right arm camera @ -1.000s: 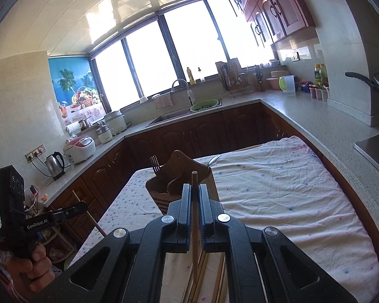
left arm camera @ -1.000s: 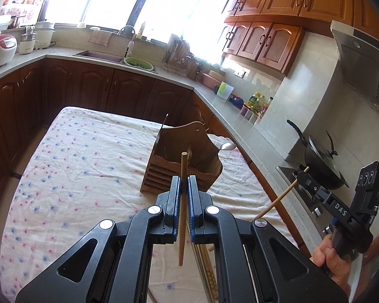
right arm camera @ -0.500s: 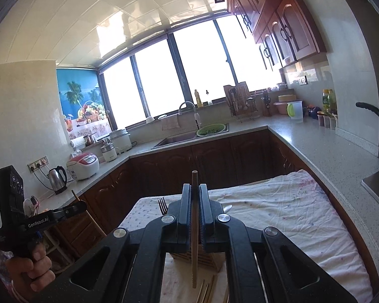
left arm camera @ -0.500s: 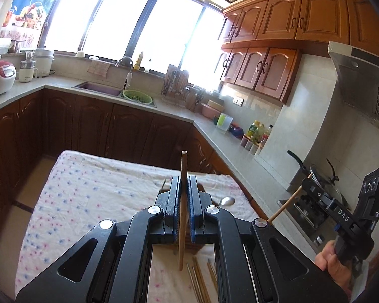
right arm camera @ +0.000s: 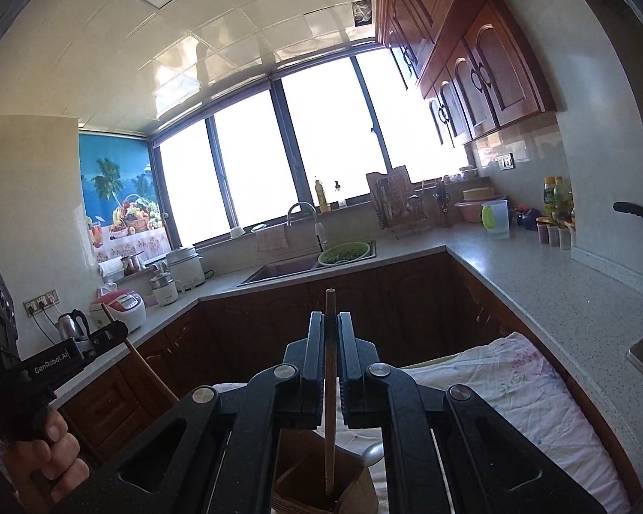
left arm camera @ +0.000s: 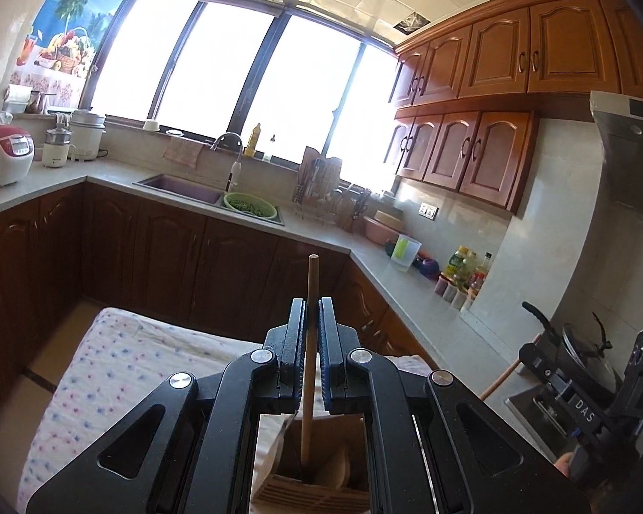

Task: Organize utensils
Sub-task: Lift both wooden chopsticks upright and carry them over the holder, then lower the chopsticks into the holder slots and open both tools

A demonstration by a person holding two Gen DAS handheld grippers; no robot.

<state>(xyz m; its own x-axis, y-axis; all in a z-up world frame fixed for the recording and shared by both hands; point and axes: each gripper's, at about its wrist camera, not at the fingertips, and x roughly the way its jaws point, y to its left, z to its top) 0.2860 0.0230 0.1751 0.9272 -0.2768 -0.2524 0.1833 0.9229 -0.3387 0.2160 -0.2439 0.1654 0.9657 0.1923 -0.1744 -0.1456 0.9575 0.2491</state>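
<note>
My left gripper (left arm camera: 312, 306) is shut on a wooden chopstick (left arm camera: 308, 368) that stands upright, its lower end above the wooden utensil holder (left arm camera: 317, 486). My right gripper (right arm camera: 330, 319) is shut on a second wooden chopstick (right arm camera: 330, 411), its lower end over the same holder (right arm camera: 317, 488). A spoon bowl (right arm camera: 373, 454) shows beside the holder. Each gripper also shows in the other's view, the right one (left arm camera: 536, 353) and the left one (right arm camera: 115, 332), each with its chopstick. The holder's inside is mostly hidden by the gripper bodies.
The holder stands on a table with a flowered white cloth (left arm camera: 120, 368). Dark cabinets and a grey counter (right arm camera: 536, 274) run around it, with a sink (left arm camera: 180, 188), a green colander (left arm camera: 249, 205), a rice cooker (left arm camera: 2, 154) and a wok (left arm camera: 578, 355).
Both grippers have tilted upward and come in over the holder. The holder has dropped from mid-frame to the bottom edge, under the chopsticks' lower ends. Both stay shut on their chopsticks.
</note>
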